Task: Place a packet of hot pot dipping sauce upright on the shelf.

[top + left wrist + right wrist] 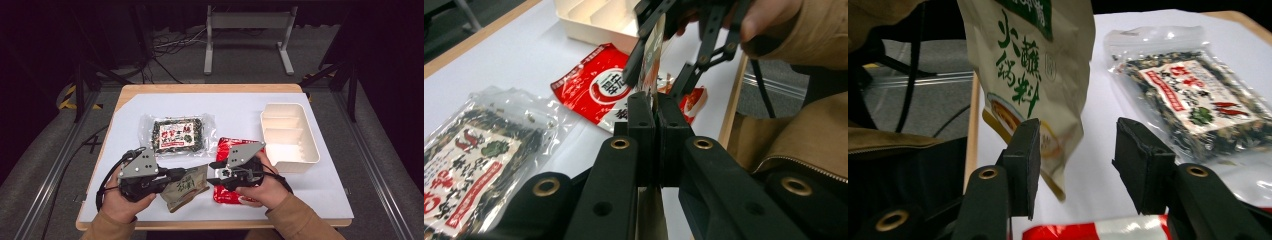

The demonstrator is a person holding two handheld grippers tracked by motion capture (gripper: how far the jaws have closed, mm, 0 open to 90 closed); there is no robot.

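- The table (150, 95) has a wooden top, most of it under a white sheet, and it carries everything here.
- A white tray (290, 137) with dividers sits near the table's right edge, towards the far side.
- A clear packet of dark dried food (178, 134) with a red and white label lies flat at the middle of the table, well apart from the tray.
- A red packet (231, 167) lies flat near the table's near edge, right of centre, partly under the right hand and just beside the tray's near corner.
- A tan pouch with green writing (186, 186) is at the table's near edge, left of centre, between the two hands. In the right claw's view it hangs upright, its lower corner clear of the white sheet.
- The left claw (187, 175) is clenched on the pouch: in its own view the two black pads press tight together with the thin edge of the pouch pinched between them.
- The right claw (214, 172) is released. Its jaws stand apart in its own view, with the pouch's lower corner hanging between them against the left pad, while the other pad is clear of it.
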